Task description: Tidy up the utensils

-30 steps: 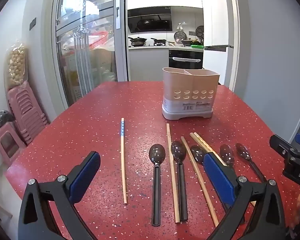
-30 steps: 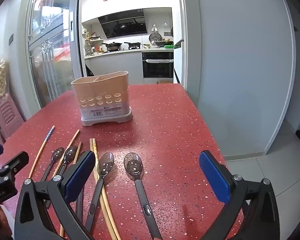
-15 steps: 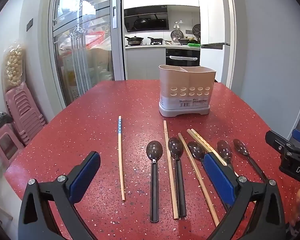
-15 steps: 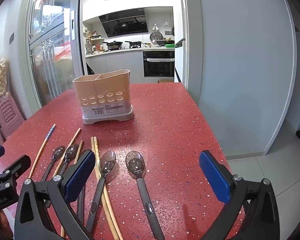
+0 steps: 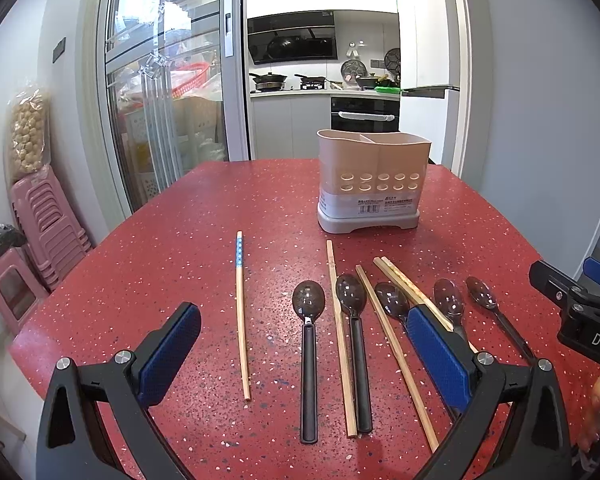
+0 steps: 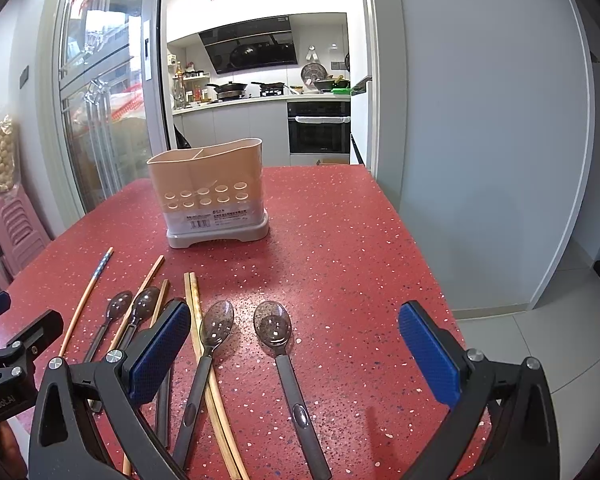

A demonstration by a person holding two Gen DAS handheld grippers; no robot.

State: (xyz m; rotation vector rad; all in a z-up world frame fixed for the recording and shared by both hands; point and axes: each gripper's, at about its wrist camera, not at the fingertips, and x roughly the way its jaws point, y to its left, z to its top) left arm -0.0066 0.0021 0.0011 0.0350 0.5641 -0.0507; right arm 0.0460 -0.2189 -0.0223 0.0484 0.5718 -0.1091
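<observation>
A beige two-compartment utensil holder (image 5: pixel 374 184) stands upright at the far side of the red speckled table (image 5: pixel 220 208); it also shows in the right wrist view (image 6: pixel 212 196). Several dark spoons (image 5: pixel 309 344) and wooden chopsticks (image 5: pixel 241 312) lie in a row in front of it. The rightmost spoon (image 6: pixel 278 344) lies between my right fingers' line of view. My left gripper (image 5: pixel 304 356) is open and empty above the near spoons. My right gripper (image 6: pixel 296 356) is open and empty above the right end of the row.
The table's right edge (image 6: pixel 416 240) drops to a tiled floor. Stacked pink stools (image 5: pixel 44 224) stand at the left by a glass sliding door (image 5: pixel 160 100). A kitchen lies behind the table.
Both grippers have risen and tilted slightly, so the holder and utensils sit a little lower in view. Nothing on the table has moved; both grippers stay open.
</observation>
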